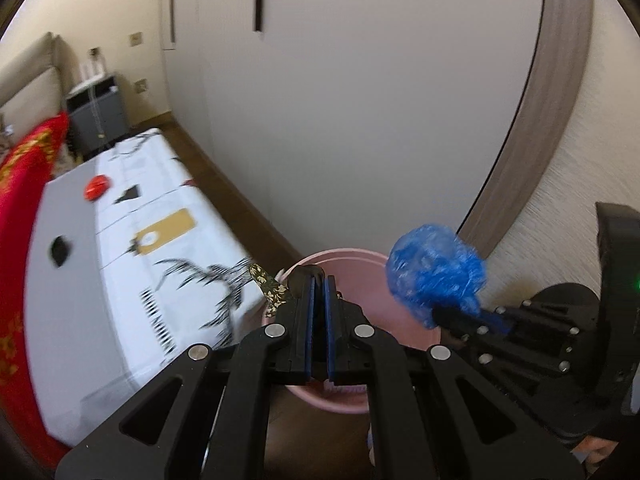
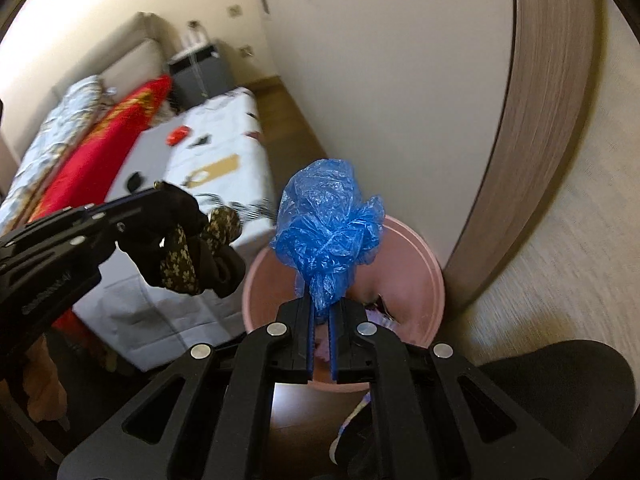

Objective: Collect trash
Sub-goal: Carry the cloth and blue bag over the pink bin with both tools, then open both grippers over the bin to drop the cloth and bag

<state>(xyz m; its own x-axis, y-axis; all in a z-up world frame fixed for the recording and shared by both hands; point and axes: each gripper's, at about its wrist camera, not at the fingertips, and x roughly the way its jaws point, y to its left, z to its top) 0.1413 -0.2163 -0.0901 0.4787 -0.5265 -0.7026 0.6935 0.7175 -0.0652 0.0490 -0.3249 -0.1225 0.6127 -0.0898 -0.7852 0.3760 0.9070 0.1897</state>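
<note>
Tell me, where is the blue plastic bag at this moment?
In the right wrist view the blue plastic bag sits center, clamped in the right tool, above the pink bin beside the bed.

The crumpled thin plastic bag (image 2: 328,232) is bright translucent blue; the round plastic bin (image 2: 434,280) below it is pale pink. The bunched cloth (image 2: 192,248) is black with a small gold floral print. The flat bedspread (image 1: 132,248) is white and grey with black brush-stroke markings, beside a red blanket with gold motifs (image 1: 24,208)

Pink bin (image 2: 434,280) floor mostly hidden behind blue bag (image 2: 328,228); bed (image 1: 132,264) motion-blurred.
</note>
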